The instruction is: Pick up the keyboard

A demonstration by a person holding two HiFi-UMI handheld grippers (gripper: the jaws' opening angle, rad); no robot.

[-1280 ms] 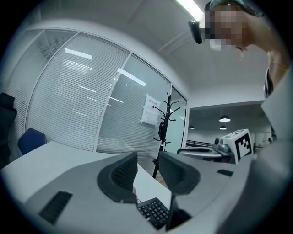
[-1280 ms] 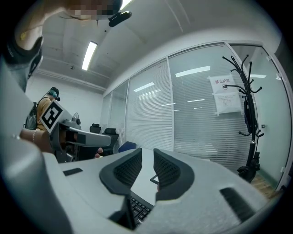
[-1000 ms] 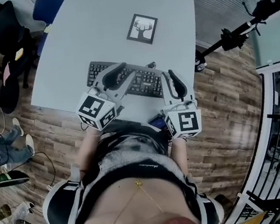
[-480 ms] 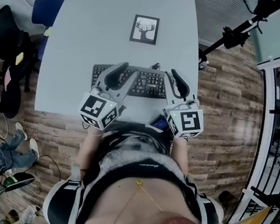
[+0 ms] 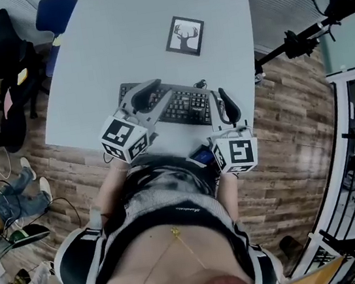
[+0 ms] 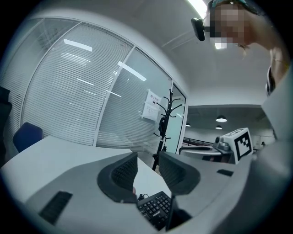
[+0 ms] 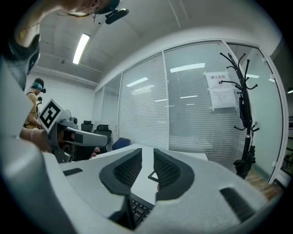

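A black keyboard (image 5: 187,105) lies on the grey table (image 5: 116,41) close to its near edge. My left gripper (image 5: 156,95) hovers over the keyboard's left half, open, nothing between its pads. In the left gripper view the keyboard (image 6: 155,209) shows below the gap of the left gripper (image 6: 147,171). My right gripper (image 5: 217,96) hangs at the keyboard's right end, its jaws a narrow gap apart and empty. The right gripper view shows the right gripper (image 7: 147,167) with keys of the keyboard (image 7: 137,208) beneath it.
A framed deer picture (image 5: 185,35) lies farther back on the table. Office chairs (image 5: 0,39) stand to the left, a black stand (image 5: 301,40) to the right over wooden floor. Glass walls with blinds and a coat rack (image 7: 240,105) lie beyond.
Both grippers have shifted slightly over the keyboard, toward the table's near edge and a little lower. Their jaw gaps look unchanged, and the keyboard has not moved.
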